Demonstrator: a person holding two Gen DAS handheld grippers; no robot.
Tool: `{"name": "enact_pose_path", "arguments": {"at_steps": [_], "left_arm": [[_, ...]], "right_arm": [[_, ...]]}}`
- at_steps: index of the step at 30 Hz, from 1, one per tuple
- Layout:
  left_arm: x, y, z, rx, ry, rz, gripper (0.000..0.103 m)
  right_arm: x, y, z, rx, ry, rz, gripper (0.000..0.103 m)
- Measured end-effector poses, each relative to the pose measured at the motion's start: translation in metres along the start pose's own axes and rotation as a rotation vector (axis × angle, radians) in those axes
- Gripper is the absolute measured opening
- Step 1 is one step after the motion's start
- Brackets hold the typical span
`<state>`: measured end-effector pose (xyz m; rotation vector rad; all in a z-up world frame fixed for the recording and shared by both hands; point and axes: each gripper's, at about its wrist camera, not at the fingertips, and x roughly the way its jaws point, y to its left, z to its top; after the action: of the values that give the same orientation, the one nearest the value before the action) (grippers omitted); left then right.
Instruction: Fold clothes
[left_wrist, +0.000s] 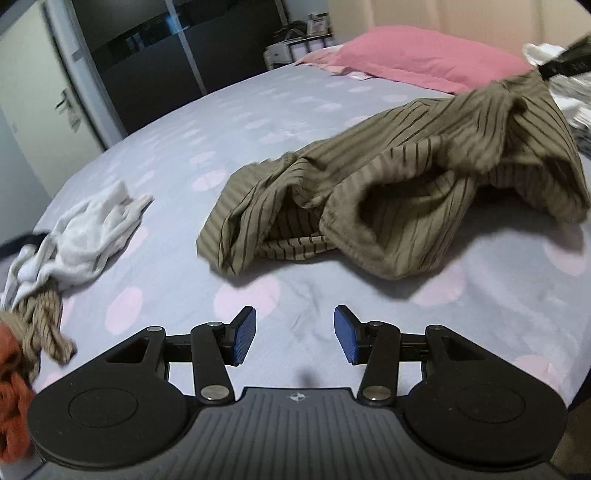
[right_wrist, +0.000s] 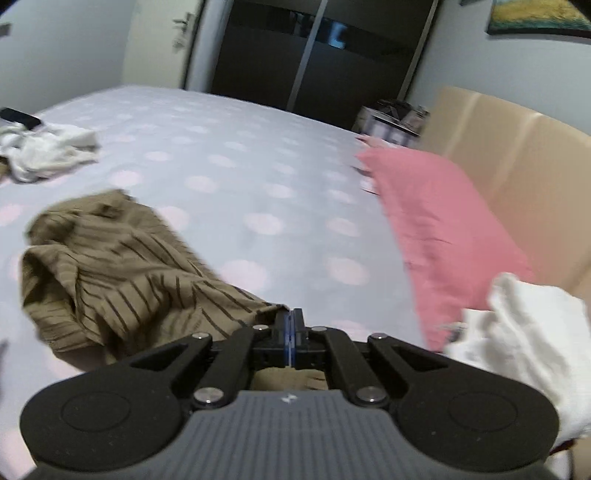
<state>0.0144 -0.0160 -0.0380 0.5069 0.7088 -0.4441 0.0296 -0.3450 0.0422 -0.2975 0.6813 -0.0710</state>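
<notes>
One striped garment (left_wrist: 388, 177) lies crumpled on the bed (left_wrist: 184, 155), long axis running from its near-left end up to the far right corner. Right gripper (right_wrist: 291, 325) is clenched on that far corner, lifting it. Left gripper (left_wrist: 295, 334) hangs released and empty, the garment's free near-left end ahead and nearest it.

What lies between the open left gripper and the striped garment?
Only bare dotted bedsheet lies between the left gripper and the striped garment, in the left wrist view.
</notes>
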Motion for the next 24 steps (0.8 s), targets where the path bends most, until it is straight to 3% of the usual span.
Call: {"name": "enact_pose_path", "arguments": {"at_steps": [8, 12, 14, 16, 21, 24], "left_arm": [[0.018, -0.027, 0.024, 0.224, -0.059, -0.052, 0.045], [0.043, -0.04, 0.027, 0.293, -0.06, -0.058, 0.045], [0.055, -0.044, 0.028, 0.316, -0.064, -0.022, 0.045], [0.067, -0.045, 0.031, 0.32, -0.07, 0.025, 0.045], [0.09, -0.038, 0.041, 0.274, -0.056, 0.056, 0.044], [0.098, -0.035, 0.046, 0.261, -0.06, 0.075, 0.036]], "right_arm": [[0.052, -0.07, -0.018, 0.117, 0.176, -0.07, 0.001], [0.076, -0.069, -0.032, 0.161, 0.256, -0.02, 0.006], [0.074, -0.064, -0.033, 0.141, 0.248, -0.013, 0.013], [0.065, -0.06, -0.032, 0.116, 0.216, -0.038, 0.041], [0.04, -0.063, -0.026, 0.116, 0.125, 0.008, 0.042], [0.029, -0.056, -0.025, 0.054, 0.095, 0.051, 0.042]]}}
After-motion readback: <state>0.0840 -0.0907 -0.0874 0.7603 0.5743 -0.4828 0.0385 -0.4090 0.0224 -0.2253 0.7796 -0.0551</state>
